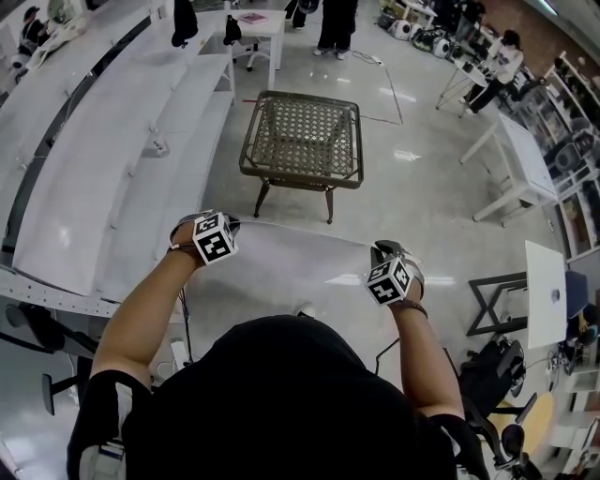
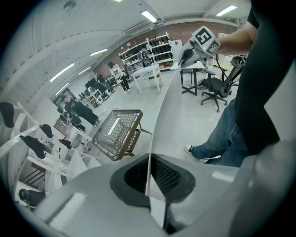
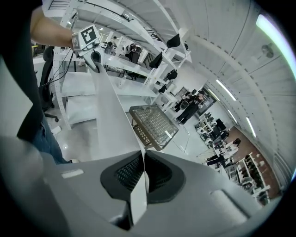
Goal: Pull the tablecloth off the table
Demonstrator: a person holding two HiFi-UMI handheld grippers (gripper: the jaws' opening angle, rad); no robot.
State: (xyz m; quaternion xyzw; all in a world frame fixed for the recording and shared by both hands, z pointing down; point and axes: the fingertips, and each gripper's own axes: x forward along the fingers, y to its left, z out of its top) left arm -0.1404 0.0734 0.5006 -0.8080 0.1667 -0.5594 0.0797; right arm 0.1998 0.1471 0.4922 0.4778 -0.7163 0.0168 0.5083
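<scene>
A pale grey tablecloth hangs stretched between my two grippers, off the table and in front of the person's body. My left gripper is shut on its left corner, and the thin edge of the cloth runs out from between the jaws. My right gripper is shut on the other corner, with the cloth pinched between the dark pads. Further ahead on the floor, the small brown table with a woven lattice top stands bare. It also shows beyond the cloth as the table and table.
Long white shelving runs along the left. White desks stand at the right, with a black stand and a white panel nearby. An office chair stands behind. People stand at the far end of the room.
</scene>
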